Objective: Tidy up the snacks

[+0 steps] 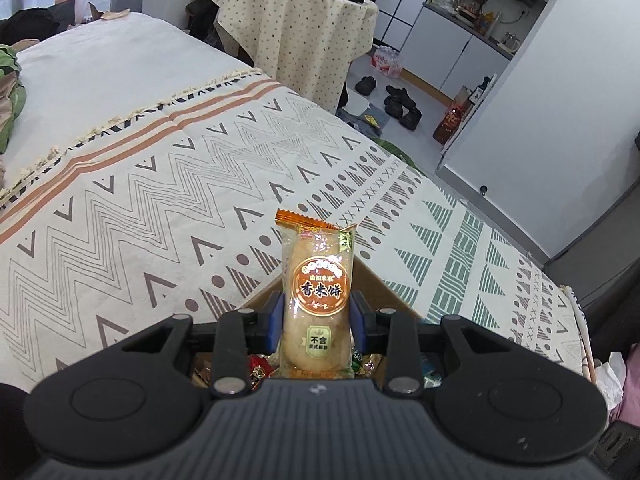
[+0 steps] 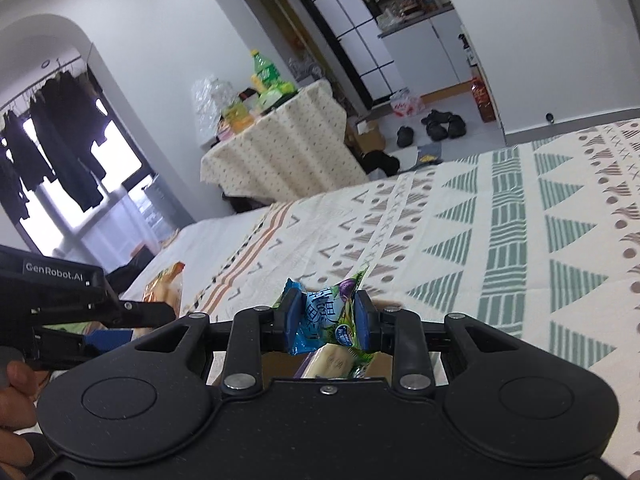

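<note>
We've got both jaws loaded. Left gripper (image 1: 318, 320) is clamped on an orange-topped clear-wrapped rice cracker packet (image 1: 316, 292), long axis pointing to 12 o'clock out of the jaws. Right gripper (image 2: 328, 320) pinches a crumpled blue-green foil snack wrapper (image 2: 326, 312). A brown cardboard box (image 1: 376, 280) of mixed snacks sits at 6 o'clock under the left jaws, on the patterned bed cover (image 1: 160, 200). The left looks nearer the box.
</note>
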`<state>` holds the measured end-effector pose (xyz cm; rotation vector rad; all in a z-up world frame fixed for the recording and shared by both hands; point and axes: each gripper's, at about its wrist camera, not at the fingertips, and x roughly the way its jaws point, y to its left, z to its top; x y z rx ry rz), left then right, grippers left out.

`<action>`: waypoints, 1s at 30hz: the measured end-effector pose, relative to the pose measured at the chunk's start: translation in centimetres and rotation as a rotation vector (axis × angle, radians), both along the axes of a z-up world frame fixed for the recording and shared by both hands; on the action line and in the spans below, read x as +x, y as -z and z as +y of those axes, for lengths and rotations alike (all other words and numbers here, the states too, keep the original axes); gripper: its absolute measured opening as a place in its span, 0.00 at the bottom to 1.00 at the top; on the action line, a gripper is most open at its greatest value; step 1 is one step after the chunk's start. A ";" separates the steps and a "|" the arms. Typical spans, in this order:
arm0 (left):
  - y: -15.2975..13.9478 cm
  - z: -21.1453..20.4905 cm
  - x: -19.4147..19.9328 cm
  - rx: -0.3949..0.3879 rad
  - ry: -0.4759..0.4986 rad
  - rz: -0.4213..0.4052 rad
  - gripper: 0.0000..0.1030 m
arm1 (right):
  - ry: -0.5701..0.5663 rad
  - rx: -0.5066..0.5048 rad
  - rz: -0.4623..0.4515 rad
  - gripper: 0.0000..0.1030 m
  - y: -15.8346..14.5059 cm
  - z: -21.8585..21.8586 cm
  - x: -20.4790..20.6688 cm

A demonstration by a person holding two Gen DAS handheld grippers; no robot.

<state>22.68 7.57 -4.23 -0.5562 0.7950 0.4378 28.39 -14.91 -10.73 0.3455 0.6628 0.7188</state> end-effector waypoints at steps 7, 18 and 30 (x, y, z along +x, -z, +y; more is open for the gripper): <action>1.2 0.7 1.1 -0.017 0.024 0.023 0.32 | -0.021 -0.018 0.055 0.50 0.7 0.4 -0.1; 2.2 1.2 3.2 0.015 0.073 0.057 0.36 | 0.064 -0.018 0.130 0.52 2.3 -1.6 1.5; 0.9 1.8 1.4 0.000 0.121 0.069 0.60 | 0.087 0.013 0.160 0.55 0.0 -2.5 0.6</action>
